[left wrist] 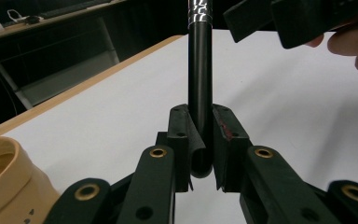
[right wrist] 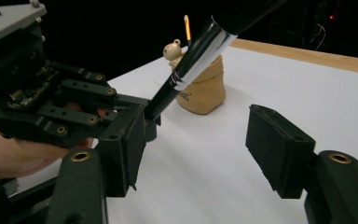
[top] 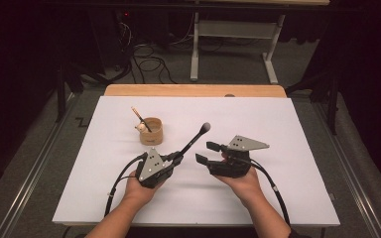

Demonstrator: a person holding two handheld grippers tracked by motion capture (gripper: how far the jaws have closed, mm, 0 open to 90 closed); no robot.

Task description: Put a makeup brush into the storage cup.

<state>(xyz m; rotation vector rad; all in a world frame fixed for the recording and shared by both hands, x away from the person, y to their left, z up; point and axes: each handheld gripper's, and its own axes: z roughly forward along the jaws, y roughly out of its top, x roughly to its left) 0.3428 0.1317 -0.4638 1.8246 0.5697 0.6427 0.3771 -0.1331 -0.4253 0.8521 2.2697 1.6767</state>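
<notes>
My left gripper [top: 175, 159] is shut on the lower end of a black brush [top: 193, 139], whose rounded head points up and to the right above the white board. In the left gripper view the handle [left wrist: 200, 84] stands upright, clamped between the pads. My right gripper [top: 205, 151] is held open just right of the brush, jaws facing left, with nothing between them. In the right gripper view the brush [right wrist: 200, 56] slants past the left jaw, beyond the gap. A tan pouch-shaped holder [top: 152, 130] with a bear-topped pencil [top: 139, 116] in it stands behind the left gripper.
The white board [top: 278, 129] covers a wooden table whose far edge [top: 193, 90] shows. Cables trail from both grippers toward the near edge. A table frame and loose wires stand on the floor beyond. The holder [left wrist: 4, 177] sits close at the lower left in the left gripper view.
</notes>
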